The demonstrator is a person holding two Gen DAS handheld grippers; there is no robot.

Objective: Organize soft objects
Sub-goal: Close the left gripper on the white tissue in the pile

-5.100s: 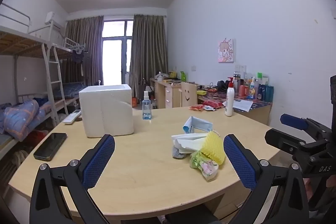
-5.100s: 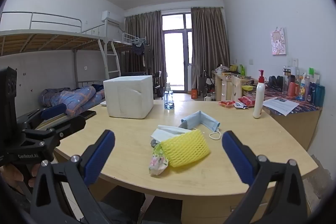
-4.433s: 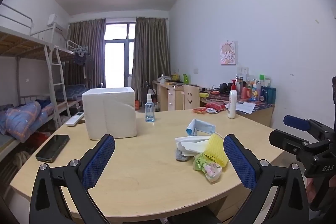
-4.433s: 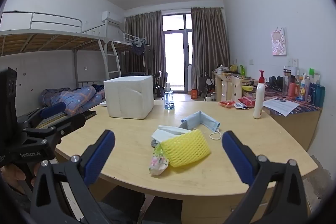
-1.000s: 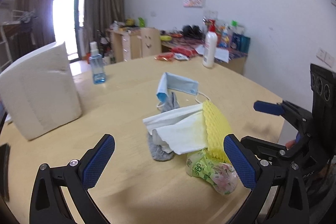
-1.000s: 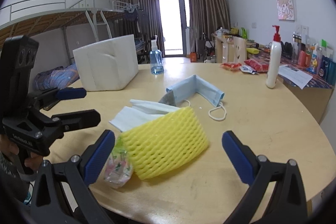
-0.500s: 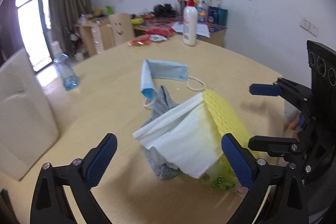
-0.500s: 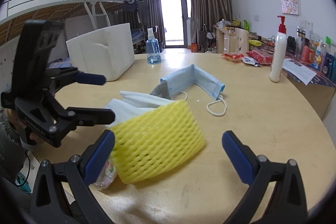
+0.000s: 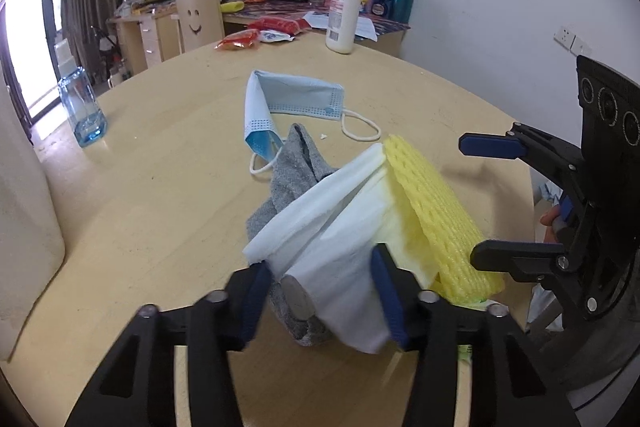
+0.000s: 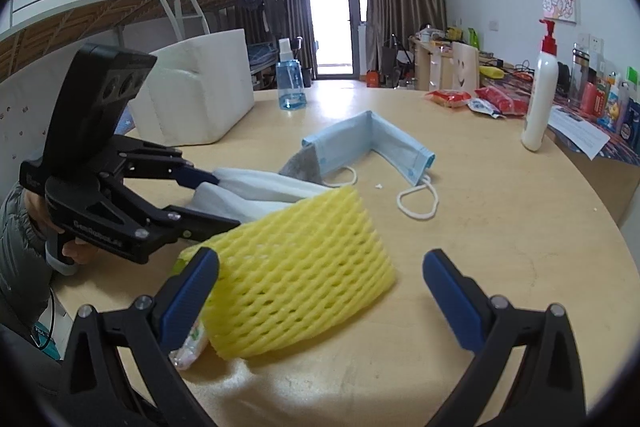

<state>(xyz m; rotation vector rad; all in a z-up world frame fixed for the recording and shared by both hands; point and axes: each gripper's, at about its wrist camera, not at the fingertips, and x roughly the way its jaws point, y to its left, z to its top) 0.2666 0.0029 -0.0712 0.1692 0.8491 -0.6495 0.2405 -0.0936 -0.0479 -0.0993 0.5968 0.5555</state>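
A heap of soft things lies on the round wooden table (image 9: 168,163). It holds a white tissue (image 9: 340,227), a grey sock (image 9: 296,159), a yellow foam net (image 9: 432,211) and a floral packet (image 10: 192,343). A blue face mask (image 9: 296,95) lies just behind the heap. My left gripper (image 9: 320,279) points down at the tissue. Its jaws are closing on the tissue, and the pads touch both of its sides. In the right wrist view the left gripper (image 10: 224,202) pinches the tissue (image 10: 264,187) from the left. My right gripper (image 10: 320,291) stands open around the foam net (image 10: 304,267).
A white foam box (image 10: 200,91) stands at the back left, with a blue spray bottle (image 9: 82,111) near it. A pump bottle (image 9: 342,15) and snack packets (image 9: 240,41) sit at the far edge. The right gripper (image 9: 466,201) reaches in from the right.
The left gripper has come forward and down onto the heap. Its jaws have narrowed from wide open to the tissue's sides. The right gripper has edged closer to the foam net.
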